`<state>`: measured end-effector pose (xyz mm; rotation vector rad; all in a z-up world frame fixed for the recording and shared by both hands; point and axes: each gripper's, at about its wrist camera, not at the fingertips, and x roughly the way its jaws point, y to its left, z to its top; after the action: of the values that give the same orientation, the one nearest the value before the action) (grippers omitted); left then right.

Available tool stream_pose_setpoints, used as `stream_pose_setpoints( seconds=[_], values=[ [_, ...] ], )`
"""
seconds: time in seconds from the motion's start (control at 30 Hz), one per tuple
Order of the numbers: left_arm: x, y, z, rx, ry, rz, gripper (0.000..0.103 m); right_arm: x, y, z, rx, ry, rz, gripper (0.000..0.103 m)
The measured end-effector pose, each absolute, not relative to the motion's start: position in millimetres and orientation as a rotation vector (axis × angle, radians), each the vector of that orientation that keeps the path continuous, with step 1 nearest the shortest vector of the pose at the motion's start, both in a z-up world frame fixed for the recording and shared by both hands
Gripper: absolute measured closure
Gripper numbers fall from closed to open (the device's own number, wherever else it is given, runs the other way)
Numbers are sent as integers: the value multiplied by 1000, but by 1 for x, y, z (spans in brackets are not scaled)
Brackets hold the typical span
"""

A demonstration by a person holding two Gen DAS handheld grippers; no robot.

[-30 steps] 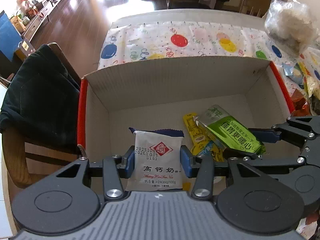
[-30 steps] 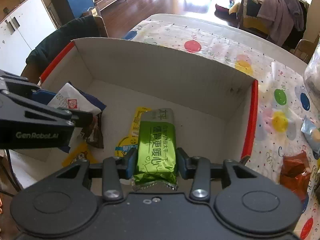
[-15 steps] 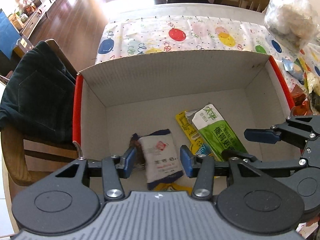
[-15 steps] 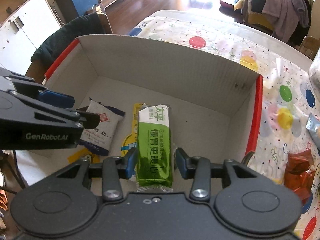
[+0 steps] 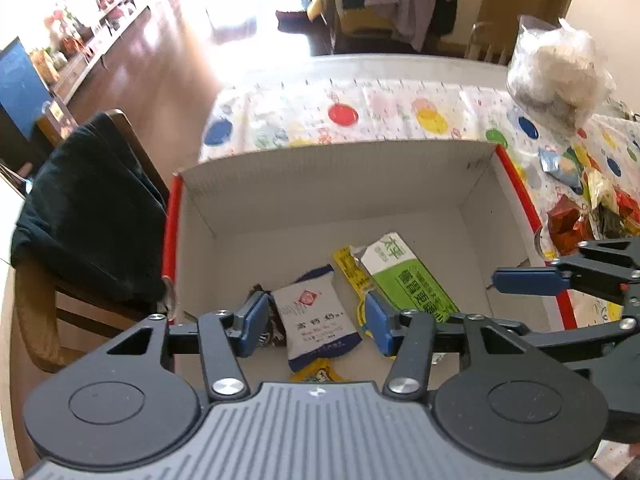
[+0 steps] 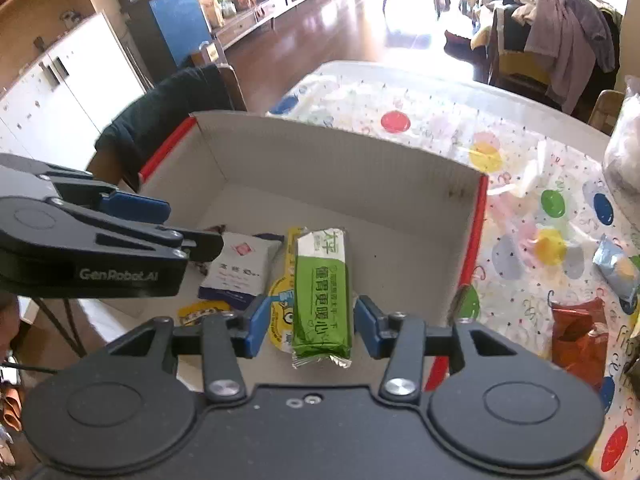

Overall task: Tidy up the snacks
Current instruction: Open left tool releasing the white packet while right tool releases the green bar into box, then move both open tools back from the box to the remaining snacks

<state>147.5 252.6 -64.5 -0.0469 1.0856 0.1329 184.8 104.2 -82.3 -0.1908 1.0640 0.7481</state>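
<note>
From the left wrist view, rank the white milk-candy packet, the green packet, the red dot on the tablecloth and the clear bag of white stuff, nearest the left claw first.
1. white milk-candy packet, between the left claw's open fingers.
2. green packet, just right, in the box.
3. red dot, beyond the box's far wall.
4. clear bag, far right corner.

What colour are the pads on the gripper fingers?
Blue pads, clearest in the right wrist view.

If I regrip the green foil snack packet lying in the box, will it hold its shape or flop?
The green foil snack packet looks filled and block-shaped, so it probably stays fairly stiff. Its glossy wrapper may slip between the blue pads of the right gripper. The crimped end looks thin and likely bends if pinched alone.
</note>
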Motion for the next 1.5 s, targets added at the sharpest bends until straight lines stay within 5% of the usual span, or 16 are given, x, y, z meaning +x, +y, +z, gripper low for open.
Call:
stream_pose_setpoints(
  seconds=[0.33, 0.97, 1.23, 1.3, 1.5],
  values=[
    [122, 233, -37, -28, 966, 140, 45, 167, 75, -50, -134, 974, 767, 51],
    [71, 177, -5, -16, 787, 127, 30, 134, -7, -25, -49, 832, 794, 16],
    [60, 135, -1, -3, 723, 93, 20, 117, -49, -18, -50, 753, 815, 13],
    [58, 124, -1, 0, 708, 81, 20, 116, -61, -17, -39, 741, 805, 1],
    [59, 91, -7, -29, 676, 10, 17, 118, -103, -19, 0, 717, 766, 0]
  ],
)
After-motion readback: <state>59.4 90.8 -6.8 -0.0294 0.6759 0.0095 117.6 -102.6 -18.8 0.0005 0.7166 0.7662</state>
